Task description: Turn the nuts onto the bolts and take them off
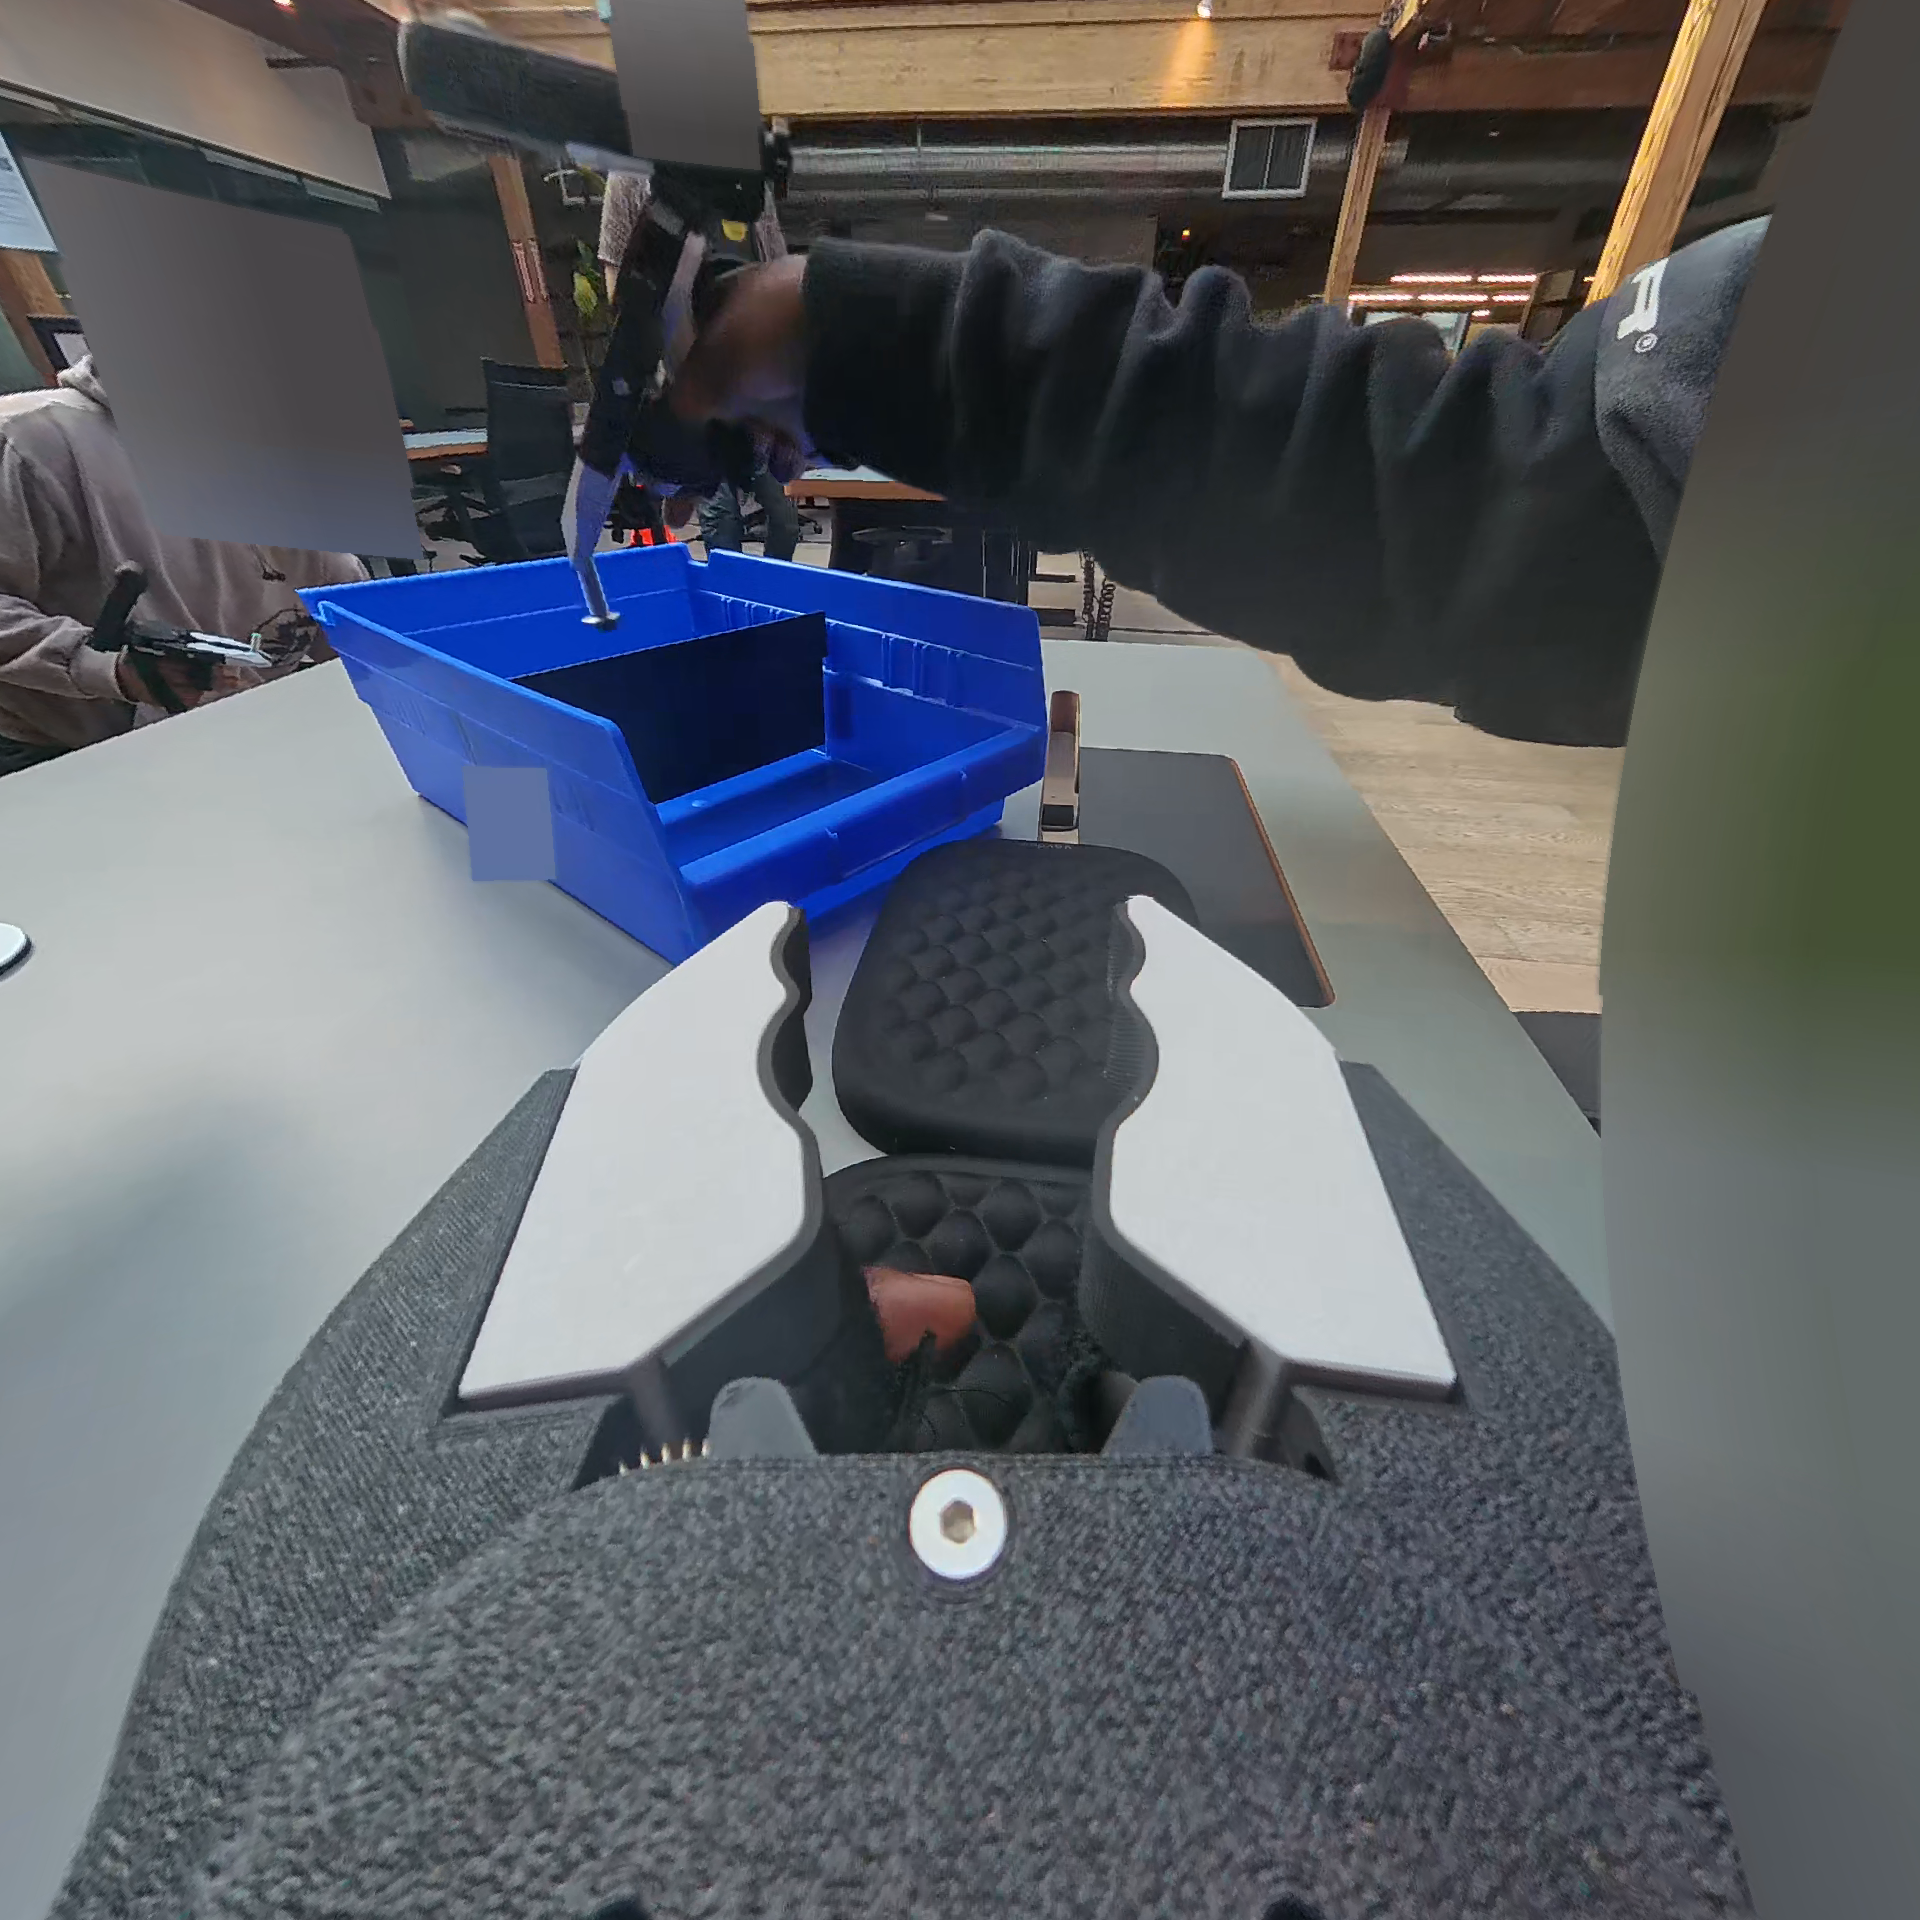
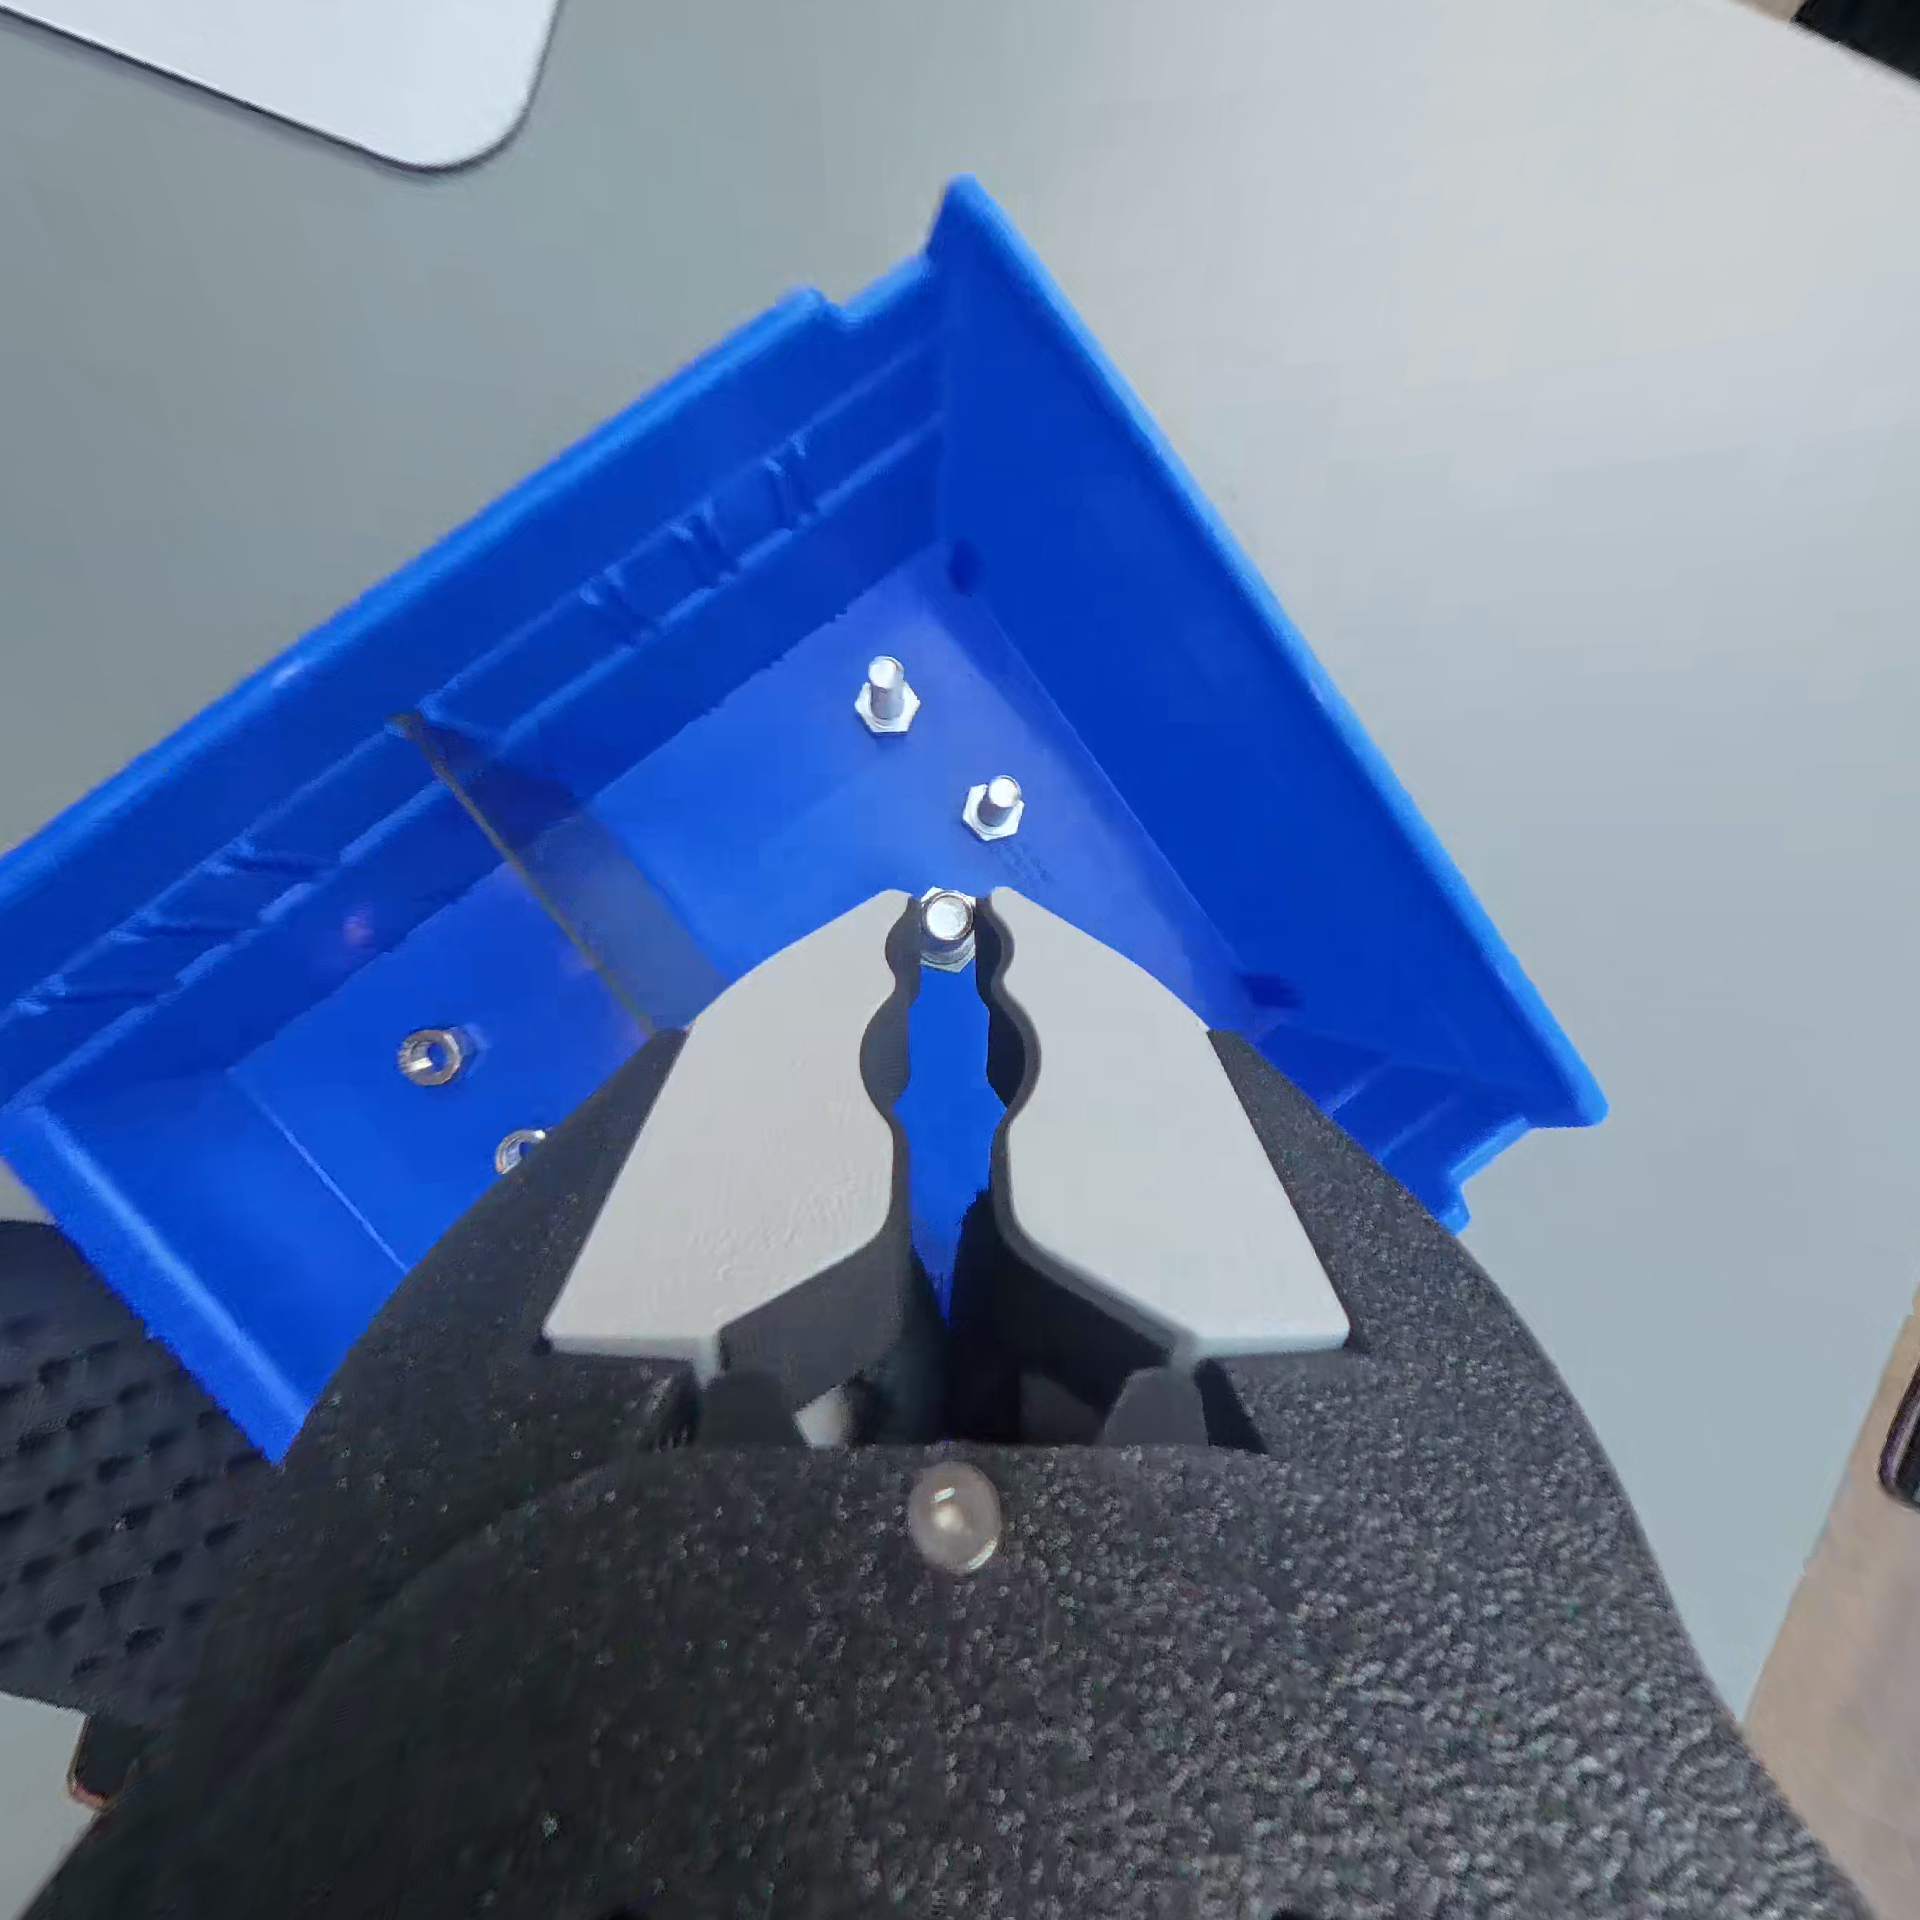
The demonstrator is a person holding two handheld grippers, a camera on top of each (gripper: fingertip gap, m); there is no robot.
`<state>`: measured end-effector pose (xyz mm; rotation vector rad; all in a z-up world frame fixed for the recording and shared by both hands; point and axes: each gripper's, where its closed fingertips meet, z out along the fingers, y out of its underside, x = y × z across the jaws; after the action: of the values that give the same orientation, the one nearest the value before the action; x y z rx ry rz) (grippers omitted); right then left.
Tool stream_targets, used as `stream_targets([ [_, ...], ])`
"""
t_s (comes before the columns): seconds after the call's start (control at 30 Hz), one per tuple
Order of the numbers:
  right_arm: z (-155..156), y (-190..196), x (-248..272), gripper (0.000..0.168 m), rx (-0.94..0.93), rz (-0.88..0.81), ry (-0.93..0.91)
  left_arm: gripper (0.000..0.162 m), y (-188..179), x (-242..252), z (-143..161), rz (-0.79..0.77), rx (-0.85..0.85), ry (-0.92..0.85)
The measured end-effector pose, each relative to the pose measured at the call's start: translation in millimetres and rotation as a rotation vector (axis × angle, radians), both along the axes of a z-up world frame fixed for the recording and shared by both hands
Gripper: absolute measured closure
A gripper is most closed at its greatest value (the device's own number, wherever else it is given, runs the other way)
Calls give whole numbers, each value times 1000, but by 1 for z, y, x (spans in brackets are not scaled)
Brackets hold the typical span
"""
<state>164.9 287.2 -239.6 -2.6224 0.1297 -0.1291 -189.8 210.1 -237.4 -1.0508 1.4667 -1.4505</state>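
A blue bin (image 1: 582,831) stands on the grey table, split by a dark divider (image 1: 717,696). My right gripper (image 2: 948,904) is shut on a silver bolt (image 2: 948,930) and holds it above the bin's corner compartment (image 2: 1143,520). In the left wrist view it hangs over the bin's far side (image 1: 592,571), with the bolt (image 1: 597,603) pointing down. Two more bolts (image 2: 885,698) (image 2: 995,805) stand head-down on the bin floor. Two nuts (image 2: 434,1055) (image 2: 516,1148) lie in the compartment beyond the divider (image 2: 520,862). My left gripper (image 1: 961,914) is open and empty, in front of the bin.
A black honeycomb pad (image 1: 987,1018) lies under my left gripper. A dark mat (image 1: 1195,831) and a small brown-and-silver object (image 1: 1060,769) sit right of the bin. A person (image 1: 62,582) holding a gripper is at the table's far left. A white slab (image 2: 364,62) lies beyond the bin. Measured from the fingertips, the white slab (image 2: 364,62) is 30 cm or so from the right gripper and 40 cm from the left.
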Motion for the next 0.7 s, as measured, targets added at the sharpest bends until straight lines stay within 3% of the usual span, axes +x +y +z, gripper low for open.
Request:
stream_targets([
  [0.23, -44, -2, 37, 159, -127, -158, 11, 107, 2, 0, 1, 2, -15, -2],
  [0.7, -72, -15, 47, 158, -236, -227, 26, 108, 1, 0, 1, 3, -5, 0],
])
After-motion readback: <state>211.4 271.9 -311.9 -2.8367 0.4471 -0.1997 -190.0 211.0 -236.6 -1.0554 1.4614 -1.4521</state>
